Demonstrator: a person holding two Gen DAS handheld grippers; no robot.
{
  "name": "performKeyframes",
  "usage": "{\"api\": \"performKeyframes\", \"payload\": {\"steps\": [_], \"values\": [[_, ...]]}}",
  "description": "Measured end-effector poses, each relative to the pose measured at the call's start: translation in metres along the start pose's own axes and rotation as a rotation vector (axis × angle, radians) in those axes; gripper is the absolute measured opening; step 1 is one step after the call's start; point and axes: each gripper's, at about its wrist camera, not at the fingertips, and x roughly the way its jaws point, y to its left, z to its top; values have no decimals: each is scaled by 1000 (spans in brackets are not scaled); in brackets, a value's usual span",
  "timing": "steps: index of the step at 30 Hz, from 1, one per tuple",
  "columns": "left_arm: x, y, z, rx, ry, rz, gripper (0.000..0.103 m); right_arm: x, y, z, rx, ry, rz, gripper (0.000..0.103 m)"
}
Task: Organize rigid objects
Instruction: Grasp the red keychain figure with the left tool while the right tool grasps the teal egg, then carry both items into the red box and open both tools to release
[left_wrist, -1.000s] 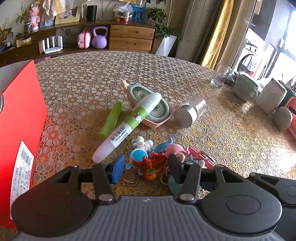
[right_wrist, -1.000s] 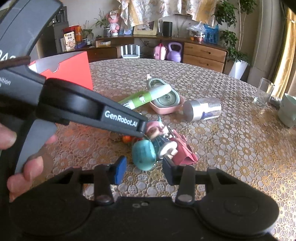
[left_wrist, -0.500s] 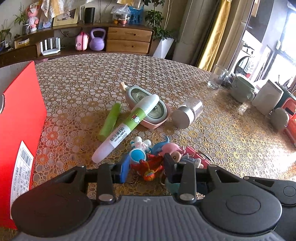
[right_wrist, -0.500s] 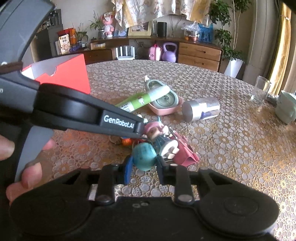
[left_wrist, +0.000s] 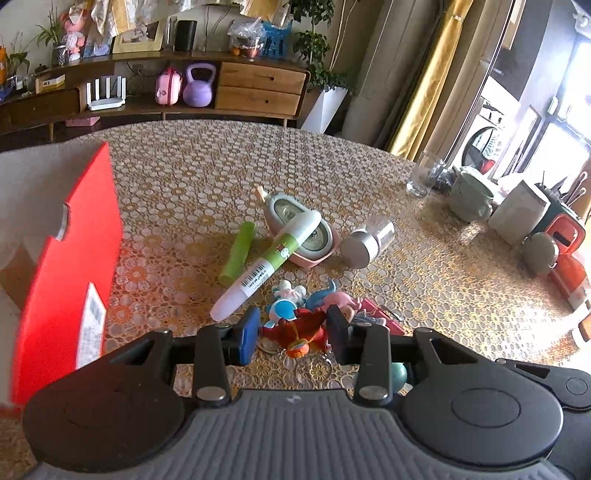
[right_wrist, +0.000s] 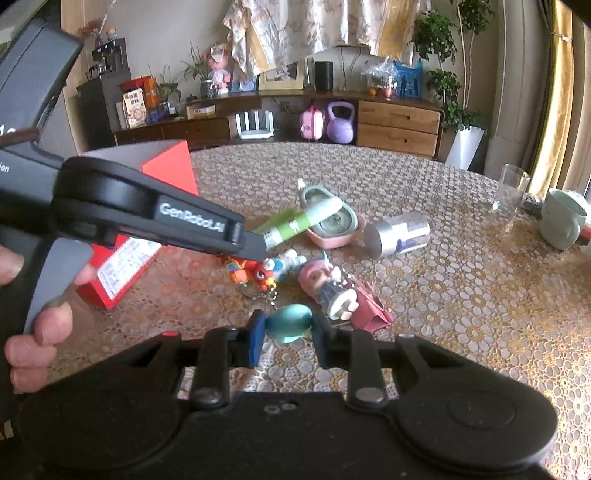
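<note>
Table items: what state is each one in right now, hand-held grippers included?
Left hand-held gripper: shut on red keychain toy.
Right hand-held gripper: shut on teal egg.
Red box: open.
Marker: capped, leaning on pink case.
Jar: on its side.
Pink doll: lying down.
Glass: upright.

Right hand-held gripper (right_wrist: 288, 330) closed on teal egg toy (right_wrist: 289, 322); left hand-held gripper (left_wrist: 291, 334) clamped red figure keychain (left_wrist: 295, 330); both lifted.

A lived-in home living room: wooden sideboard (right_wrist: 399, 125), potted plants (right_wrist: 458, 110), lace-clothed dining table (left_wrist: 258, 166), curtains (left_wrist: 424, 74).
</note>
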Motion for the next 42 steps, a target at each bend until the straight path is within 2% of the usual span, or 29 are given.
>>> {"api": "performKeyframes", "payload": {"steps": [10,24,34,42], "values": [[-54,9,12,10,-40,-39,38,-33,23,21,-30,-53,16,26],[-128,55,31,31,-130,11,38,-50,80,69,-95,-126,86,26],[-164,117,54,21,-196,109,38,-29,139,100,-188,-141,139,25],[-161,175,58,6,-159,221,38,9,177,111,-214,-68,174,25]]}}
